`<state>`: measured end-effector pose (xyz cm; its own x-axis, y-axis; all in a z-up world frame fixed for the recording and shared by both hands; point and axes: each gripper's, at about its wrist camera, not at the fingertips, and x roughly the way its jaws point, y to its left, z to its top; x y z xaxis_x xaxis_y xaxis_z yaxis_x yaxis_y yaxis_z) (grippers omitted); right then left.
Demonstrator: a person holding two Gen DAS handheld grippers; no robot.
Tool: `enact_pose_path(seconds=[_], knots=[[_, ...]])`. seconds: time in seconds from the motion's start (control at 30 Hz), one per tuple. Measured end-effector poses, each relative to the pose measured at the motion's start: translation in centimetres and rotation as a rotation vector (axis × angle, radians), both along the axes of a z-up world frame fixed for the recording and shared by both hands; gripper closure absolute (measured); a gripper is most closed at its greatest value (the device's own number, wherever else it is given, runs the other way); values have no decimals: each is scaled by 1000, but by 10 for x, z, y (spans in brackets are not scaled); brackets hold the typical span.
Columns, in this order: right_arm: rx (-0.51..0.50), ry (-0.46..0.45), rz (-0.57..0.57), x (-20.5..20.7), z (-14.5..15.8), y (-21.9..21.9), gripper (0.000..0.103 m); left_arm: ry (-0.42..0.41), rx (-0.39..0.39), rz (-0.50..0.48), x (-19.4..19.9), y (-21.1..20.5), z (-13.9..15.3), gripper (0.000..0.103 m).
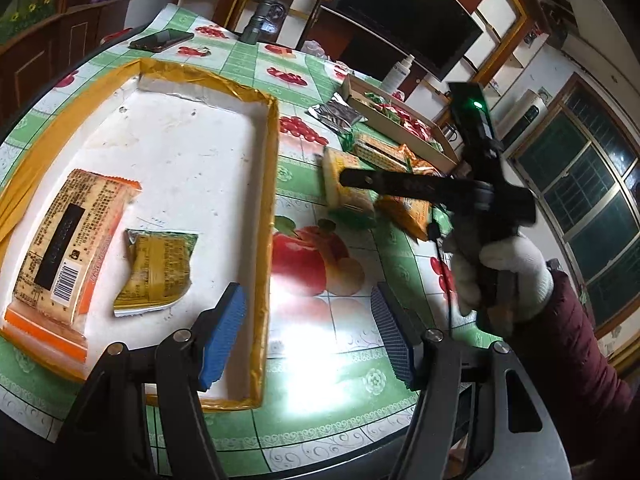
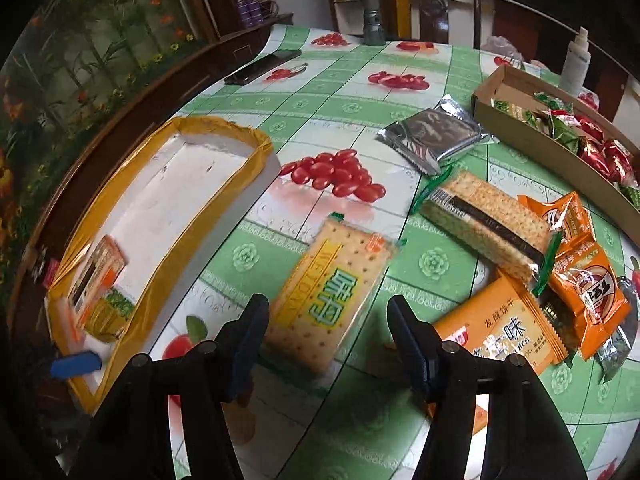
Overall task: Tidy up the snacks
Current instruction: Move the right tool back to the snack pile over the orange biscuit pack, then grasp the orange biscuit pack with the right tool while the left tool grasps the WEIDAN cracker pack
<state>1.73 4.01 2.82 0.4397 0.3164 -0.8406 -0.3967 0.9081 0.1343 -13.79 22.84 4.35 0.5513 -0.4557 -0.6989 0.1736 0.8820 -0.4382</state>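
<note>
Hovering above a yellow-and-green cracker pack, the right hand-held gripper has its two jaws spread to either side of the pack, pads not pressing on it, nothing gripped. A white-gloved hand holds this tool in the left wrist view. The left hand-held gripper hangs open and empty over the near right rim of the yellow-edged tray, one blue pad over the tray floor, the other over the surface.

Inside the tray lie two snacks: one long orange-ended pack and one small green-and-yellow packet just beside it.

Right of the tray, on the fruit-print surface, lie the loose snacks: the cracker pack nearest the tray, one more long cracker pack with a dark stripe, one flat orange packet, two smaller orange packets overlapping each other, and one silver foil packet. Farther right of the tray stands one cardboard box holding several red and green wrapped sweets, too jumbled to count.

Beyond the tray lie one phone and one grey flashlight.
</note>
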Motion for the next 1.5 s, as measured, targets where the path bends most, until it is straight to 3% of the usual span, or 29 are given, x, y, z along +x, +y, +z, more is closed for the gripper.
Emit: enact_pose_path(seconds=[0.13,0.3,0.4,0.53,0.73,0.97,1.03,1.1,1.2,1.27,1.37,1.5], knots=[[100,-14,-53,2,6,-8,40,-12,15,-3,-3,-2,5,39],[258,-76,-246,-17,34,-79,34,0,15,-13,-1,-7,2,38],[287,-66,-382,-34,32,-124,29,0,21,-16,2,-14,0,30],[295,-1,-484,-39,15,-147,27,-14,17,-16,3,-19,3,30],[253,58,-510,-12,-6,-119,25,-45,41,-3,-3,-16,12,30],[-12,27,-541,11,-18,-70,14,-69,90,-9,-3,-21,18,30],[-101,6,-521,17,-22,-62,13,-78,107,-24,0,-27,21,30],[-146,-29,-514,15,-24,-63,23,-86,127,-40,3,-34,24,30],[-96,-60,-505,4,-20,-76,31,-82,150,-60,13,-45,26,30],[-17,-85,-488,-8,-19,-88,31,-80,156,-79,24,-55,28,30],[21,-140,-483,-22,-21,-101,31,-81,170,-103,42,-71,29,30],[106,-140,-494,-26,-16,-117,31,-74,260,-101,81,-99,23,37]])
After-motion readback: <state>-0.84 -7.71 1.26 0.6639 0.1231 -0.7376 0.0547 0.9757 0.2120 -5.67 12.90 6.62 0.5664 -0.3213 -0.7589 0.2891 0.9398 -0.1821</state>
